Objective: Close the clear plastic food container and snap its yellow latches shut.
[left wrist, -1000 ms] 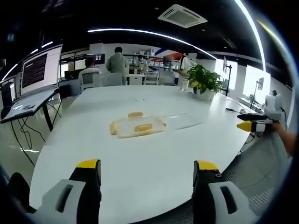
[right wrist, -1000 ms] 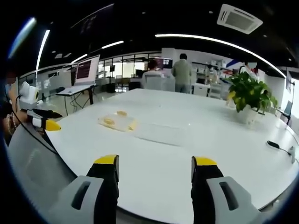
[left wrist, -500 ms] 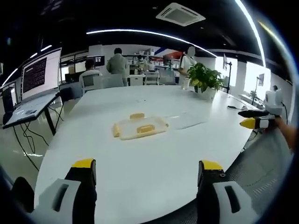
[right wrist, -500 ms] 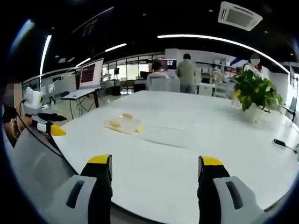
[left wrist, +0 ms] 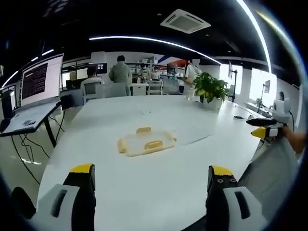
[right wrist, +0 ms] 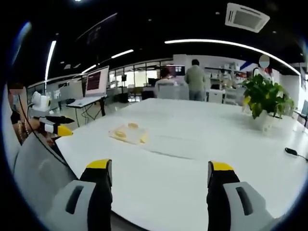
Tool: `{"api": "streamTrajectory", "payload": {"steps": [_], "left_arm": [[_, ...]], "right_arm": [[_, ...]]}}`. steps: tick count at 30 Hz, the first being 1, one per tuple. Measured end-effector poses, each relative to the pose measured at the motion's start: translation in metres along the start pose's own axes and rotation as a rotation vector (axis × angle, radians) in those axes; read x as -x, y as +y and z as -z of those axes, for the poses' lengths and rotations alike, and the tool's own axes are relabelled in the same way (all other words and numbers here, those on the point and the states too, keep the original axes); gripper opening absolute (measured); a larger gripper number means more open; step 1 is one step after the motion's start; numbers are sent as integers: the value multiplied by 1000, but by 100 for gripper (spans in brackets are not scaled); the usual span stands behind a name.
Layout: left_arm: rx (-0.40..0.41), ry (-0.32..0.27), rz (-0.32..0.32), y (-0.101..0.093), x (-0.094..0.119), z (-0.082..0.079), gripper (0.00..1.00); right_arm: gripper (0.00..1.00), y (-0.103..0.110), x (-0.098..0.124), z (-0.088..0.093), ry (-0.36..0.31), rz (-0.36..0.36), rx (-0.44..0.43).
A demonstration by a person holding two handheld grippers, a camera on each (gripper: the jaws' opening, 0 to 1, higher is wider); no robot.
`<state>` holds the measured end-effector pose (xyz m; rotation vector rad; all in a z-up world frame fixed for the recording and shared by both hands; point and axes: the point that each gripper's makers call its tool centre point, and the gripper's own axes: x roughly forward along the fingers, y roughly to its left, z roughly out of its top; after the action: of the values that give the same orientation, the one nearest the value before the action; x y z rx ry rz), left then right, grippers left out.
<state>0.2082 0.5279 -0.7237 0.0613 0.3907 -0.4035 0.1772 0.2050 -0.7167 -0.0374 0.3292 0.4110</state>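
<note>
We are looking out along the left gripper (left wrist: 150, 177), its yellow-tipped jaws spread wide with nothing between them, hanging over the near edge of the white table (left wrist: 144, 187). Out toward the middle of the table the clear plastic food container (left wrist: 146, 142) is lying flat, and its yellow latches (left wrist: 154, 144) are showing along its sides; we cannot tell what, if anything, is inside. Just beside it a clear lid (left wrist: 192, 134) is lying flat. The right gripper (right wrist: 160, 171) is also gaping, holding nothing, well short of the container (right wrist: 129, 134). A potted plant (right wrist: 263, 103) is standing at the far side.
</note>
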Motion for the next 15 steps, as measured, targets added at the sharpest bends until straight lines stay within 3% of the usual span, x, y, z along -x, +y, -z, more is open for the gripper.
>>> {"api": "streamTrajectory", "payload": {"steps": [8,15], "left_arm": [[-69,-48,27,1,-11,-24,97],[-98,-24,51,13,-19,-28,99]], "right_arm": [[80,-15,-10,-26,-42,16,13],[85,-11,-27,-35,-38,-25,70]]}}
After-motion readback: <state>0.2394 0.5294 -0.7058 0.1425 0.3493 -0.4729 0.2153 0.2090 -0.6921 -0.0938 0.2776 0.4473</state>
